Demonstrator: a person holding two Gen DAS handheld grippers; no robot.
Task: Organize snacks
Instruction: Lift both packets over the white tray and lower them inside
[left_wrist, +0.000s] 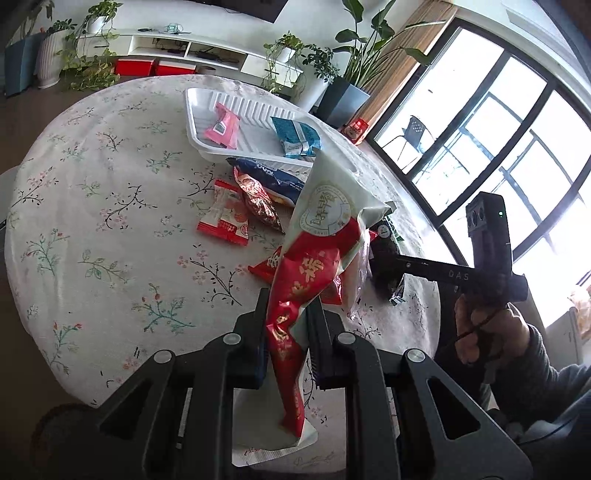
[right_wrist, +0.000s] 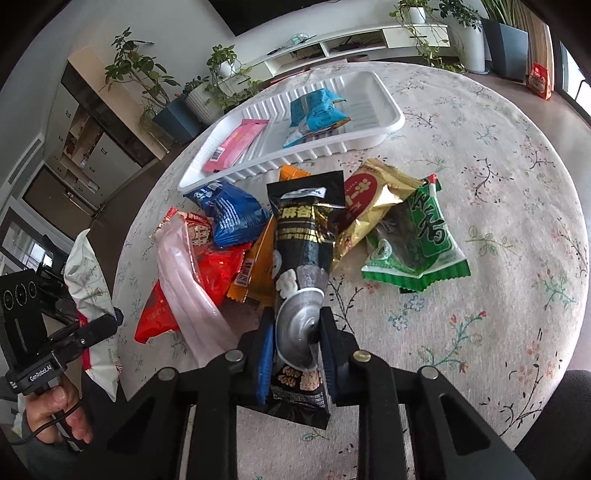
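My left gripper (left_wrist: 286, 314) is shut on a red-and-white snack bag (left_wrist: 317, 240) and holds it above the table; the bag also shows at the left of the right wrist view (right_wrist: 86, 280). My right gripper (right_wrist: 295, 328) is shut on a black snack bag (right_wrist: 303, 229), lifted over the snack pile. A white tray (right_wrist: 384, 92) at the far side holds a pink packet (right_wrist: 236, 144) and a teal packet (right_wrist: 317, 110). The tray (left_wrist: 194, 114) shows in the left wrist view too.
Loose snacks lie on the floral tablecloth (right_wrist: 498, 184): a blue bag (right_wrist: 231, 214), a gold bag (right_wrist: 373, 199), a green bag (right_wrist: 421, 240), an orange packet (right_wrist: 258, 266), red packets (right_wrist: 214, 273). Potted plants (left_wrist: 354, 55) and a window (left_wrist: 498, 129) stand beyond.
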